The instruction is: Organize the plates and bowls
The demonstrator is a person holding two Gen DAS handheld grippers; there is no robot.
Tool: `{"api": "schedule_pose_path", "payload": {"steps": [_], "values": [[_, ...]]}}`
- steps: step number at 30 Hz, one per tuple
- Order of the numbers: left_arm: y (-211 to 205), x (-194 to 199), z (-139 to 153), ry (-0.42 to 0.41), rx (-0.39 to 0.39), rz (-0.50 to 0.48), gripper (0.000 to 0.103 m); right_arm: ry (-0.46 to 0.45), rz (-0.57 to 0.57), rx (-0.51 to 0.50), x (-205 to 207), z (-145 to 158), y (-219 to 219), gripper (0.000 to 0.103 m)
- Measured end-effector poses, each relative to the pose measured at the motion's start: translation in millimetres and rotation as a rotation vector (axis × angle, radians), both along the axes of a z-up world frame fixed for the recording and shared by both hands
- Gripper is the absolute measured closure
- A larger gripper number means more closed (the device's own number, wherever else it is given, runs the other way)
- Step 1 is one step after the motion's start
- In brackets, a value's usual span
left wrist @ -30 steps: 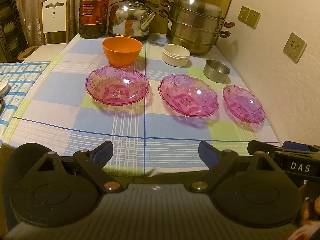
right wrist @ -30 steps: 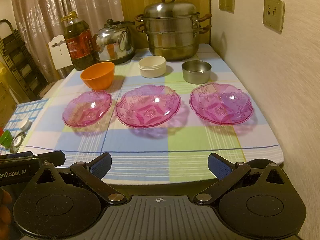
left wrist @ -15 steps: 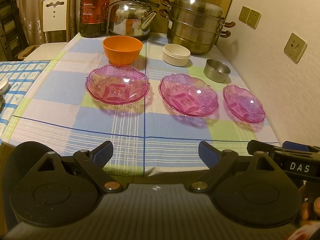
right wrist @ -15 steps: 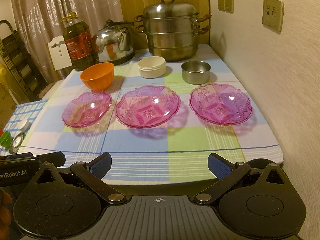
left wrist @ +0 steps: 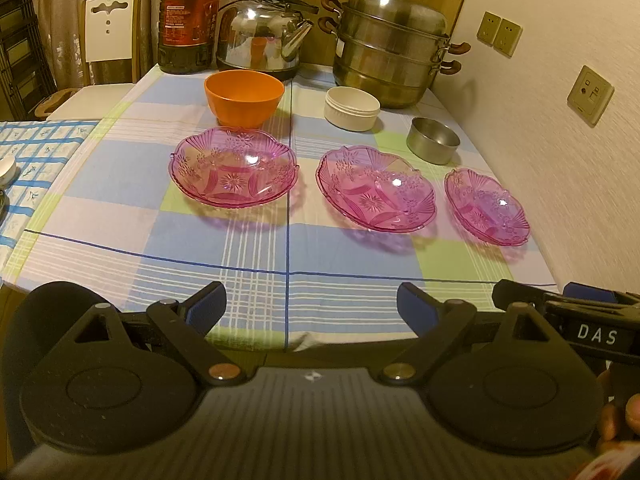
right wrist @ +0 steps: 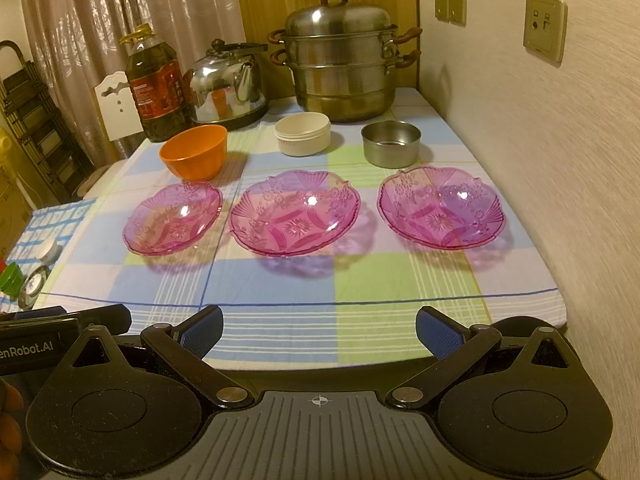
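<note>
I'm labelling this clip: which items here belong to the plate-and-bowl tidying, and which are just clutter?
Belongs to the job:
three pink plates
orange bowl
white bowl
steel bowl

Just lying about:
steamer pot
kettle
oil bottle
chair

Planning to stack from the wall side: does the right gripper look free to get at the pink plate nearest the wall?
Probably yes: the right gripper is open, and only bare tablecloth lies before the pink plate.
</note>
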State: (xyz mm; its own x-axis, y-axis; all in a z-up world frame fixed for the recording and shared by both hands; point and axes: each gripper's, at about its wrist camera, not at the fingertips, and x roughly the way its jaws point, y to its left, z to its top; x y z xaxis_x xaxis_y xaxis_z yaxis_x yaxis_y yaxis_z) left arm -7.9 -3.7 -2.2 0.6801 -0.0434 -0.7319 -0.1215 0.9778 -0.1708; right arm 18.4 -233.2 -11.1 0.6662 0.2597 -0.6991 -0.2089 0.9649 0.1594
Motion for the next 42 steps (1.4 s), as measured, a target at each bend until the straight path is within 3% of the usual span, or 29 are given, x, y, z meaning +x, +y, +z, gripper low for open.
{"api": "schedule_pose_path", "payload": {"steps": [42], "values": [[-0.1, 0.3, -0.6, 0.0, -0.004, 0.0, 0.012, 0.002, -0.001, 0.0, 1.3, -3.0, -1.2, 0.001]]}}
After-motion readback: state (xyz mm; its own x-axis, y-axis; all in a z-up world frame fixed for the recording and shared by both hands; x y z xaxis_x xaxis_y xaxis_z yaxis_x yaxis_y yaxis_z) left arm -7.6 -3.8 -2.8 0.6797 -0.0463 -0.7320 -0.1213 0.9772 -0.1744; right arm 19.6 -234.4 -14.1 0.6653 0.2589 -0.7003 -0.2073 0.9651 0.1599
